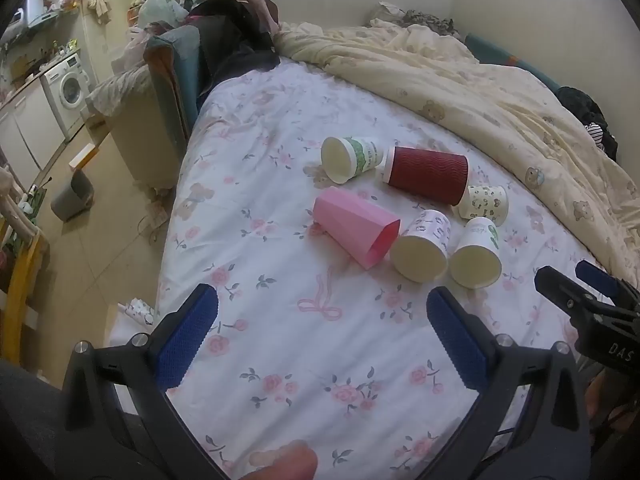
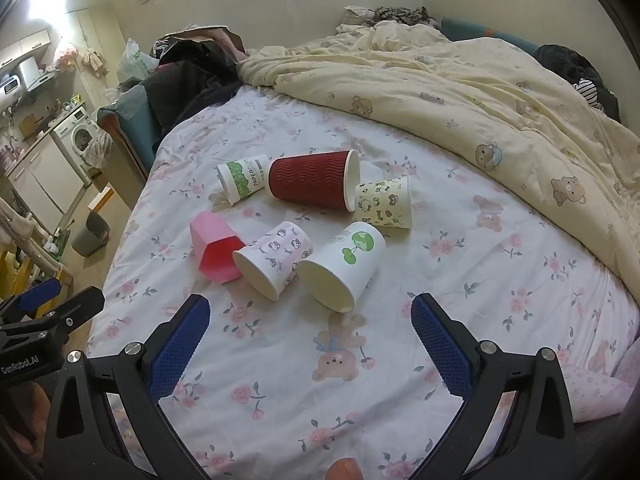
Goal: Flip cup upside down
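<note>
Several cups lie on their sides on the floral bed sheet (image 1: 280,340). A pink faceted cup (image 1: 356,232) (image 2: 214,250), a dark red ribbed cup (image 1: 426,174) (image 2: 316,180), a white cup with a green band (image 1: 350,158) (image 2: 244,178), a bear-print cup (image 1: 484,202) (image 2: 386,202), a pink-print cup (image 1: 422,246) (image 2: 274,260) and a white cup with a green cherry logo (image 1: 478,252) (image 2: 344,266). My left gripper (image 1: 322,312) is open and empty, short of the cups. My right gripper (image 2: 310,316) is open and empty, just before the cherry-logo cup.
A cream bear-print duvet (image 1: 460,92) (image 2: 480,92) is bunched along the far and right side of the bed. Dark clothes (image 1: 236,36) pile at the far left corner. The bed's left edge drops to the floor with a grey bin (image 1: 72,196).
</note>
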`<control>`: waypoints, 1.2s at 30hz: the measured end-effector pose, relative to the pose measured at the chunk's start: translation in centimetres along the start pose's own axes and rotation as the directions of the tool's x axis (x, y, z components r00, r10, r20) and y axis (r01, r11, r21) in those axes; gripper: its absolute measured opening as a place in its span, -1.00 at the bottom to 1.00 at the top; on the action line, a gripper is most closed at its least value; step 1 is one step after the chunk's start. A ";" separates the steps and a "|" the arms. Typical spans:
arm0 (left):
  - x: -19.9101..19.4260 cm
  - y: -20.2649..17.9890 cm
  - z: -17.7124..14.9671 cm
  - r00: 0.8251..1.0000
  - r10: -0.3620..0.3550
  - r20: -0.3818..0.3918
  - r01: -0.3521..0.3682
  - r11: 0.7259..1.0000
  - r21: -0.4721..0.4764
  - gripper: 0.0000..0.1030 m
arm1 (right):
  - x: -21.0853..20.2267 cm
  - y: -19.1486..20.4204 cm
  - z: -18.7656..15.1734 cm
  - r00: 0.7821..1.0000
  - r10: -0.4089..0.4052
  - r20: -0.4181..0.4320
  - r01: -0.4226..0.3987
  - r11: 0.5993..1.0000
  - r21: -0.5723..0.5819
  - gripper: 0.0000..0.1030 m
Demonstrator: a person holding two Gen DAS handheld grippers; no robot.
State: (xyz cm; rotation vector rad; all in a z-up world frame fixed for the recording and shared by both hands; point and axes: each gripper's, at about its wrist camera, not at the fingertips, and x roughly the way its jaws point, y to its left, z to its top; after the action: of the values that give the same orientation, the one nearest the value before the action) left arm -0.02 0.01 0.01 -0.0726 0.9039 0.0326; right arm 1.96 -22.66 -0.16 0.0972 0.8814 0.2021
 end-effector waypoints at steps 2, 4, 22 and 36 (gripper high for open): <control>0.0 0.0 0.0 1.000 0.000 0.000 0.000 1.000 0.001 1.00 | 0.0 0.0 0.0 1.000 0.000 -0.001 0.000 1.000 0.000 1.00; 0.0 0.0 0.0 1.000 0.001 0.001 -0.001 1.000 0.000 1.00 | 0.0 0.0 0.0 1.000 0.000 0.000 0.000 1.000 0.001 1.00; 0.0 0.0 0.0 1.000 0.000 0.000 0.000 1.000 -0.002 1.00 | 0.0 -0.1 0.0 1.000 0.003 -0.004 -0.003 1.000 0.007 1.00; 0.0 0.0 0.0 1.000 -0.001 0.001 0.001 1.000 0.000 1.00 | -0.2 -0.3 0.0 1.000 0.003 -0.001 -0.003 1.000 0.007 1.00</control>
State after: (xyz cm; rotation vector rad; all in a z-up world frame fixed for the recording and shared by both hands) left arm -0.04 0.01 0.03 -0.0731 0.9033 0.0318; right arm 1.92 -22.98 -0.08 0.1050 0.8834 0.2014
